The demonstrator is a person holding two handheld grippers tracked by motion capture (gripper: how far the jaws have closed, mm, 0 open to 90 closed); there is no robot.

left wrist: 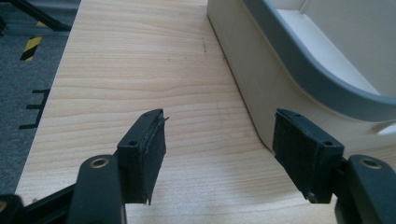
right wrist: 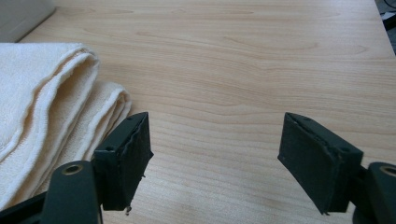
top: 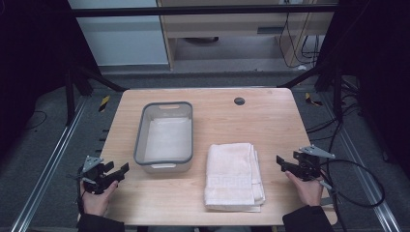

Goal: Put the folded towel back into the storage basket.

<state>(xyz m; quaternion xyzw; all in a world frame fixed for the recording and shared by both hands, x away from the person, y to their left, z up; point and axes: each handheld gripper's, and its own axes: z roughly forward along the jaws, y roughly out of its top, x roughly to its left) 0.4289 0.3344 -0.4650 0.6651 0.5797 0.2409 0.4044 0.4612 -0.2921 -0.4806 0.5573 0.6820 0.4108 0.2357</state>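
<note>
Left gripper (left wrist: 218, 151) wide beside bin (left wrist: 299, 70); right gripper (right wrist: 215, 158) wide beside towel (right wrist: 51, 107) edge.

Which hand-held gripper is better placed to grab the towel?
Right. The right hand-held gripper is open beside the folded towel; the left hand-held gripper sits past the bin.

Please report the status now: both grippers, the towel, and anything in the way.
Left gripper open, beside bin. Right gripper open, holding nothing. Folded towel flat on table, untouched. Path to it clear.
</note>
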